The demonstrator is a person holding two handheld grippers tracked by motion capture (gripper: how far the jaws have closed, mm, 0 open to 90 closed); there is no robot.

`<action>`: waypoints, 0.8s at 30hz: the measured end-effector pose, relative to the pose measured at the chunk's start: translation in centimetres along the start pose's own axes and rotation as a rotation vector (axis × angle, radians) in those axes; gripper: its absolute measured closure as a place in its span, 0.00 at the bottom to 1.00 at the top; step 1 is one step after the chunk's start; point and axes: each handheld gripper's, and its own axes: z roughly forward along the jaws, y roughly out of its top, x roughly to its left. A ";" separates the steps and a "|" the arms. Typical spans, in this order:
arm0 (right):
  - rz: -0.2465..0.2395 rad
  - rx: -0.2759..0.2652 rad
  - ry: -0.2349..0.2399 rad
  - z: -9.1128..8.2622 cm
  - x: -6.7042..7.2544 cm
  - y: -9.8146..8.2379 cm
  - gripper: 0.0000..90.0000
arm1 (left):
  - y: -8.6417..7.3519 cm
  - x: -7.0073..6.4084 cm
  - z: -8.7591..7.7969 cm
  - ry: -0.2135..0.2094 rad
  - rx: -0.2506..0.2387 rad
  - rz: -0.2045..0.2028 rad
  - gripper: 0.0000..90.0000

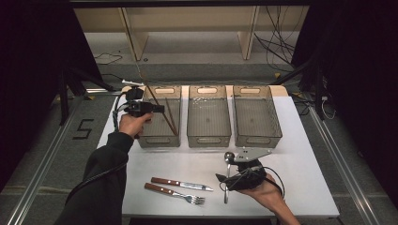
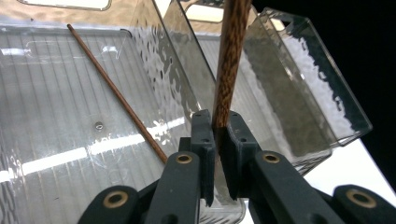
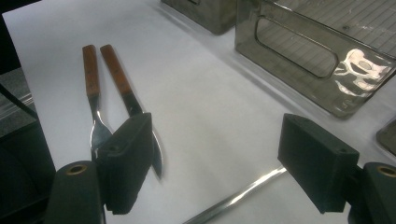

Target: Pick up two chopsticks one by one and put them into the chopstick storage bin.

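My left gripper (image 1: 162,108) (image 2: 217,135) is shut on a dark wooden chopstick (image 1: 149,90) (image 2: 231,56), held slanting over the left clear bin (image 1: 159,140) (image 2: 56,116). A second chopstick (image 1: 172,118) (image 2: 116,93) lies slanted inside that bin. Near the table's front, my right gripper (image 1: 221,183) (image 3: 219,163) stands open just over a metal spoon (image 1: 228,157) (image 3: 233,201), whose handle runs between the jaws without touching the pads. A wooden-handled knife (image 1: 180,183) (image 3: 119,77) and fork (image 1: 173,191) (image 3: 91,74) lie side by side to the left of it.
Two more clear bins, middle (image 1: 209,139) and right (image 1: 257,139), stand in a row beside the left one; the right gripper view catches one bin's handle wall (image 3: 299,46). The white table (image 1: 300,154) ends close behind the bins and just before the cutlery.
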 end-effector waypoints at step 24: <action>0.003 0.000 0.002 -0.1 -0.1 0.0 0.30 | -1.2 0.8 2.6 0.030 0.105 -0.019 0.89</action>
